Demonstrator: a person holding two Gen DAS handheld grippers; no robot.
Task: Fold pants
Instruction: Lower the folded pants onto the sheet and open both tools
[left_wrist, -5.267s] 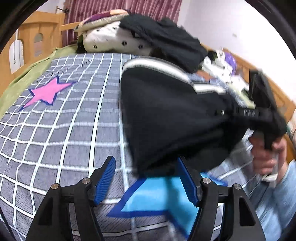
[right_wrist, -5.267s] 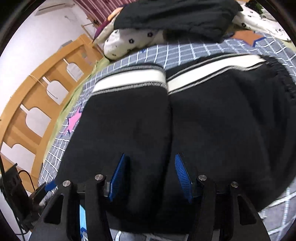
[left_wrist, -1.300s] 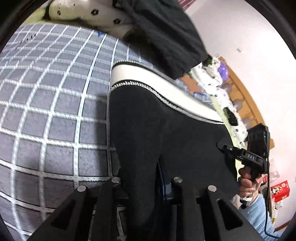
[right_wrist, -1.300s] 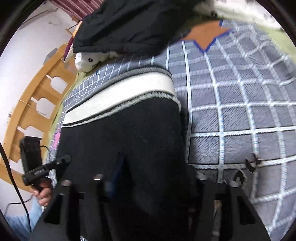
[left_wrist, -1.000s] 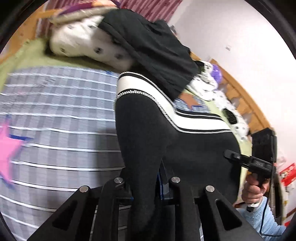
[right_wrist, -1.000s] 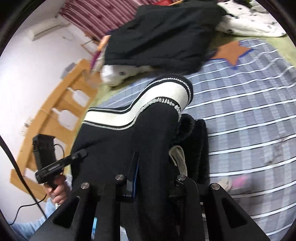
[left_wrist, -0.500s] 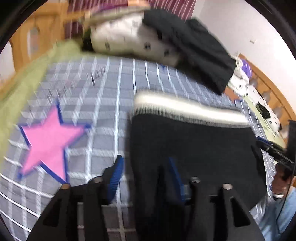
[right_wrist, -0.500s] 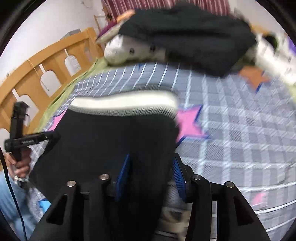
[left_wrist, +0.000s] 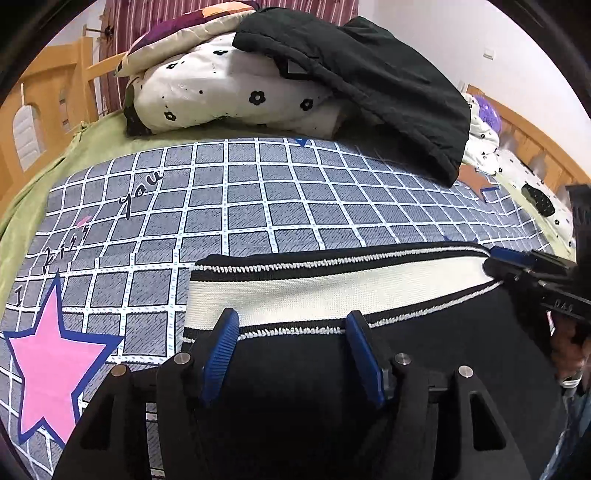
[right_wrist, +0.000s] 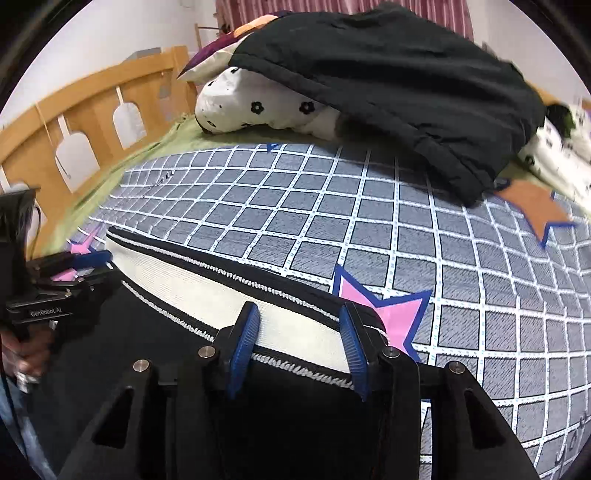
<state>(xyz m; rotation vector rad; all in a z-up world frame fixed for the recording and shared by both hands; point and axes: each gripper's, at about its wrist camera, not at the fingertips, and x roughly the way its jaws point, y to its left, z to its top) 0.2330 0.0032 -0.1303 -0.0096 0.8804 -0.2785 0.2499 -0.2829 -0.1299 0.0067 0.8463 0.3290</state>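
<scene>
Black knit pants with white striped waistband (left_wrist: 332, 291) lying on grey checked bedspread (left_wrist: 258, 206); you're hovering left gripper (left_wrist: 291, 332) and right gripper (right_wrist: 299, 328), jaws spread wide, gripping nothing.

One pair of pants (left_wrist: 332, 295), two grippers (left_wrist: 291, 354) (right_wrist: 299, 350), one black jacket (left_wrist: 369, 77), one flowered quilt (left_wrist: 221, 92), one bed (left_wrist: 258, 192).

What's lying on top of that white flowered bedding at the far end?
A black garment is draped over the white flowered bedding, with a purple-and-cream pillow behind. What lies beneath the garment's right side stays covered.
</scene>
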